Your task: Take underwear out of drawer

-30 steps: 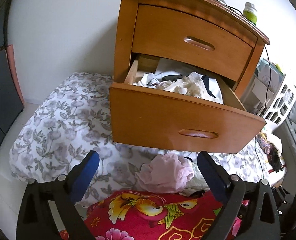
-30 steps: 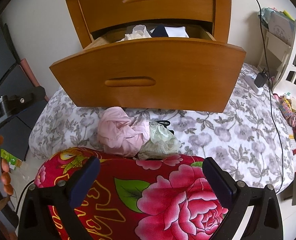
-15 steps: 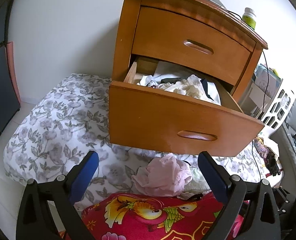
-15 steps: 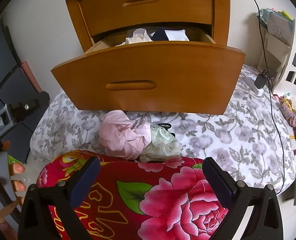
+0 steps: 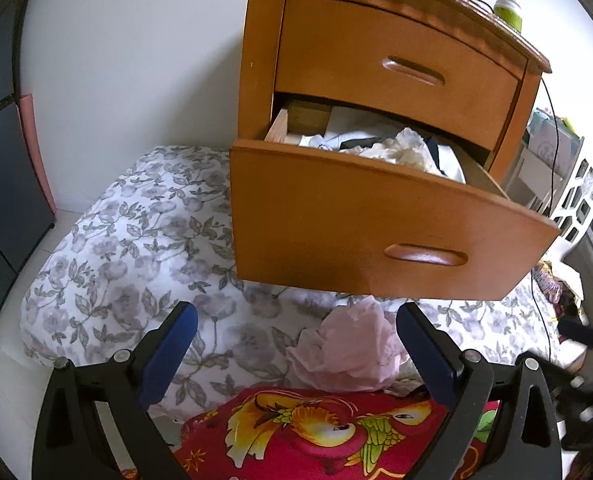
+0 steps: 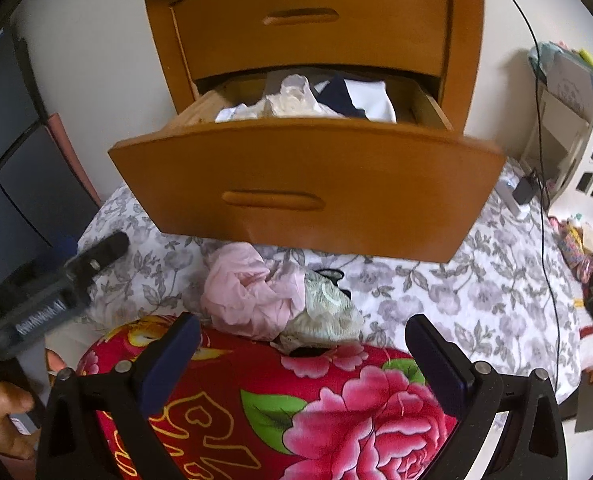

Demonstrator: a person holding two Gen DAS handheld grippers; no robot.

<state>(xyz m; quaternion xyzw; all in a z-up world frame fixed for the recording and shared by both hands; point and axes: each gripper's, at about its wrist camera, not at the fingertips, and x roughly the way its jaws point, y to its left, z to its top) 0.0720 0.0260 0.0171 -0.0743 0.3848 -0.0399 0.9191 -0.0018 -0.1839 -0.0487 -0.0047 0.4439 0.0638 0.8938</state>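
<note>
Both views have drawn closer to the nightstand, so the open lower drawer (image 6: 308,184) fills more of the frame and more of the crumpled clothes (image 6: 296,100) inside shows. In the right wrist view the left claw (image 6: 96,256) has swung in from the left edge, now blurred above the floral pillow (image 6: 476,280).
</note>
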